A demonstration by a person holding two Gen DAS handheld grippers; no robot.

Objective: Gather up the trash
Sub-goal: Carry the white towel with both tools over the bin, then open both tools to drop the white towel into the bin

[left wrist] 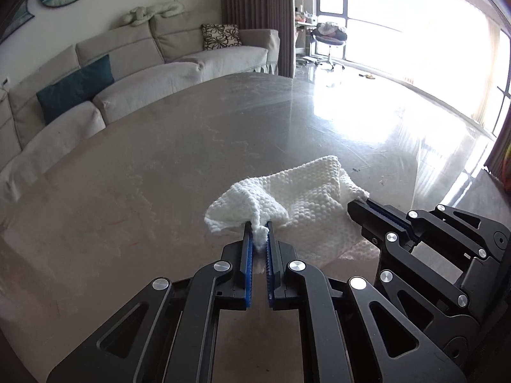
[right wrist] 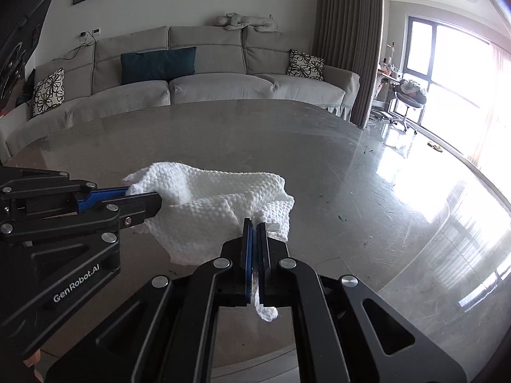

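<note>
Paper towel (left wrist: 303, 198) above table (left wrist: 127, 166), left gripper (left wrist: 259, 228) and right gripper (right wrist: 254, 223) each clamped on opposite edges.

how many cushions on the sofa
3: a teal cushion mid-sofa, a floral cushion at its left end, another floral one at its right end. The left gripper may hide more.

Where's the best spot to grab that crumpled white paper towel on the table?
By a raised corner, coming in low from the near side. The paper towel is limp and bunched, with folds standing off the table. The left hand-held gripper and right hand-held gripper each pinch one.
</note>
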